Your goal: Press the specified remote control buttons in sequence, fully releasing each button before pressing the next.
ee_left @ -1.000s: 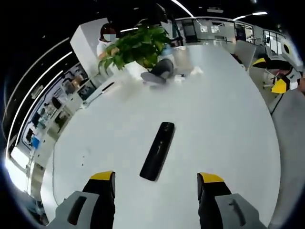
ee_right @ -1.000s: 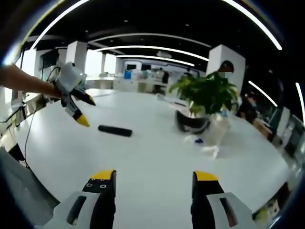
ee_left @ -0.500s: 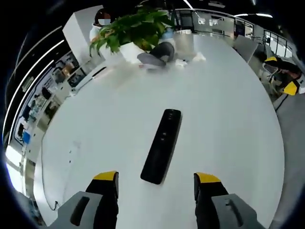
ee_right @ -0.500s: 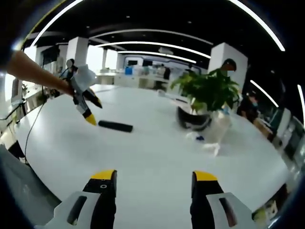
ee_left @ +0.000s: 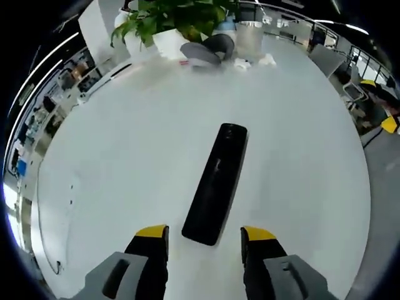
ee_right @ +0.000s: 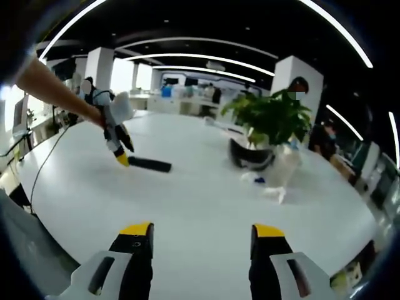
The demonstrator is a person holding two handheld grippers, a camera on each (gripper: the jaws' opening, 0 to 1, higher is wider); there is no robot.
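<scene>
Remote control (ee_left: 217, 181) — black, lying flat on the white table (ee_left: 125, 156) — points toward 12 o'clock, near end between the left gripper (ee_left: 205, 234) tips, untouched; right gripper (ee_right: 198, 232) hovers wide open, empty, potted plant (ee_right: 269, 122) at 1 o'clock

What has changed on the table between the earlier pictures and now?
The left claw has come down toward the near end of the black remote, its yellow tips now close to it; its jaws have narrowed a little but hold nothing. The remote itself has stayed flat on the white table. The right claw stays open and idle, and the potted plant has not moved.
</scene>
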